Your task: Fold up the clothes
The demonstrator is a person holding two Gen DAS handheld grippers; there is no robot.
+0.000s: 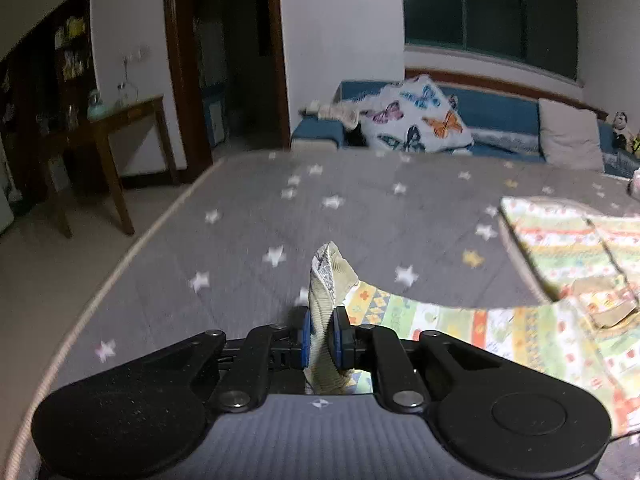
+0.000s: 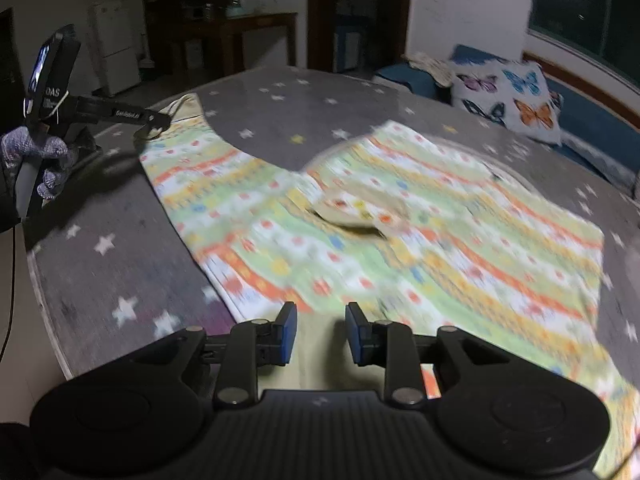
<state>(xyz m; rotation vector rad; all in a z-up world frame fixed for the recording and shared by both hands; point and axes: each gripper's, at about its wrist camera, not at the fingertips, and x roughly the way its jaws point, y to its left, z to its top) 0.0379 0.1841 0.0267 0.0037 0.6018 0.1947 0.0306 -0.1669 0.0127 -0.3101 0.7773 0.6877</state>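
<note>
A child's shirt with green, orange and yellow patterned stripes (image 2: pixel 400 240) lies on the grey star-print bed cover (image 2: pixel 100 208). My left gripper (image 1: pixel 320 334) is shut on the beige ribbed sleeve cuff (image 1: pixel 326 300) and holds the sleeve (image 1: pixel 460 324) stretched out from the body. In the right wrist view the left gripper (image 2: pixel 154 122) shows at the far left, pinching that cuff. My right gripper (image 2: pixel 320 332) is open just above the shirt's near edge, its blue pads (image 2: pixel 290 330) apart over beige cloth. The shirt's beige collar (image 2: pixel 356 216) sits in the middle.
The bed edge (image 1: pixel 80 320) curves along the left. A blue sofa (image 1: pixel 500 120) with a butterfly pillow (image 1: pixel 416 120) stands behind the bed. A wooden table (image 1: pixel 120 128) and a dark doorway (image 1: pixel 232 60) are at the left.
</note>
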